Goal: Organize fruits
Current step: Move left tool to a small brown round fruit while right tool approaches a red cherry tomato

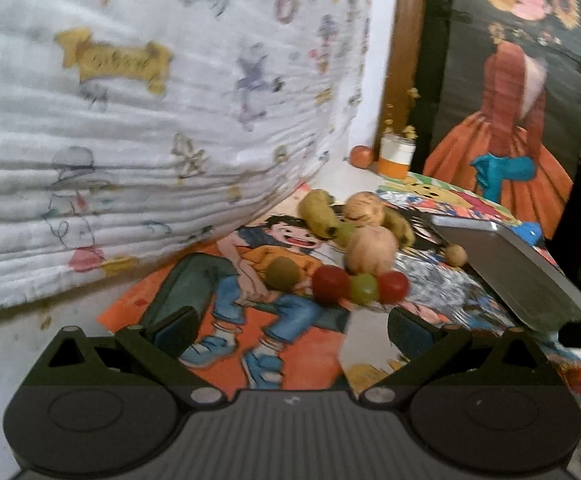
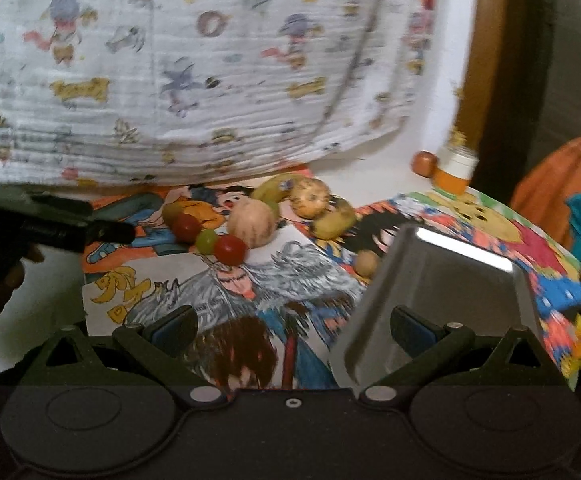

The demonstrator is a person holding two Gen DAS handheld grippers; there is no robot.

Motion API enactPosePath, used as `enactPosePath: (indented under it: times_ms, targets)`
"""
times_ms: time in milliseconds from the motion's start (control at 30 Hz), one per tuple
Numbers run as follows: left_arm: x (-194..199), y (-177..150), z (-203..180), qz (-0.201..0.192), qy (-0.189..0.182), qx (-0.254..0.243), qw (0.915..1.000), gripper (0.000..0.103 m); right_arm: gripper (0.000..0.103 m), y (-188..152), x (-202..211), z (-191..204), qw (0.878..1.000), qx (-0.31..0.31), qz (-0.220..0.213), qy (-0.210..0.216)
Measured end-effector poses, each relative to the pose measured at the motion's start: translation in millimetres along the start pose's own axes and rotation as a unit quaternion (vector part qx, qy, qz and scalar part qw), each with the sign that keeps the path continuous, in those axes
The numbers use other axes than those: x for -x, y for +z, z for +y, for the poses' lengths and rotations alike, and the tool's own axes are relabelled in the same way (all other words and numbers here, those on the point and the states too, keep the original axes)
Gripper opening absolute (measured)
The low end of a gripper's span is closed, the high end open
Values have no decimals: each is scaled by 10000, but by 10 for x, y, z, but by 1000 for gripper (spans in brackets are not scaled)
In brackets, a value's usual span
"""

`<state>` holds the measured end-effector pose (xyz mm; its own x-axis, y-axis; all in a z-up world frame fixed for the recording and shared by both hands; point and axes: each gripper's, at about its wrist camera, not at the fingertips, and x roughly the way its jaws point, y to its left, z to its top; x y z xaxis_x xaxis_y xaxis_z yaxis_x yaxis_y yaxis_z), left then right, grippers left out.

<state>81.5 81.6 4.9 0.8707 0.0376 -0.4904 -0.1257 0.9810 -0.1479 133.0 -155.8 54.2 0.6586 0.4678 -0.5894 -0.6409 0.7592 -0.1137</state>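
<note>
1. The left gripper (image 1: pixel 288 334) is spread wide and grasps nothing; it hovers low over the cartoon-boy drawing (image 1: pixel 250 280), fingers pointing at the fruit pile.
2. The fruit lies straight ahead of it and a little right: a greenish kiwi-like fruit (image 1: pixel 282 273), then a short row of red tomato (image 1: pixel 331 283), green grape (image 1: pixel 364 289) and red tomato (image 1: pixel 392 286), running left to right across the gripper's line of approach.
3. Behind the row sit a pale round fruit (image 1: pixel 372 250), a banana (image 1: pixel 319 213) and a spotted round fruit (image 1: pixel 364 209).
4. The steel tray (image 1: pixel 518 266) lies empty to the right of the pile, its long axis angled away.
5. The right gripper (image 2: pixel 293 330) is also released and empty; its right finger hangs over the tray's near corner (image 2: pixel 370 344), with the pile ahead and left.
6. I judge the left gripper nearer the row, and likely to pick first.
</note>
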Motion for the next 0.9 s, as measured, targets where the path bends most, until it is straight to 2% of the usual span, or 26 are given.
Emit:
enactPosePath:
  times_ms: [167, 300, 667, 833, 900]
  targets:
    - [-246, 144, 173, 177, -112, 470, 9987, 103, 98, 171, -357, 42, 9979, 533, 286, 241]
    - [-422, 227, 250, 246, -180, 696, 9971, 101, 94, 258, -570, 10, 9970, 489, 365, 467]
    - [-721, 324, 384, 373, -377, 1023, 9933, 75, 76, 376, -972, 151, 9925, 606, 381, 990]
    - [-776, 335, 380, 412, -354, 926, 9942, 56, 61, 399, -1111, 182, 9924, 491, 439, 1041]
    - [-783, 335, 369, 430, -375, 860, 9947, 53, 58, 400, -1145, 183, 9923, 472, 458, 1050]
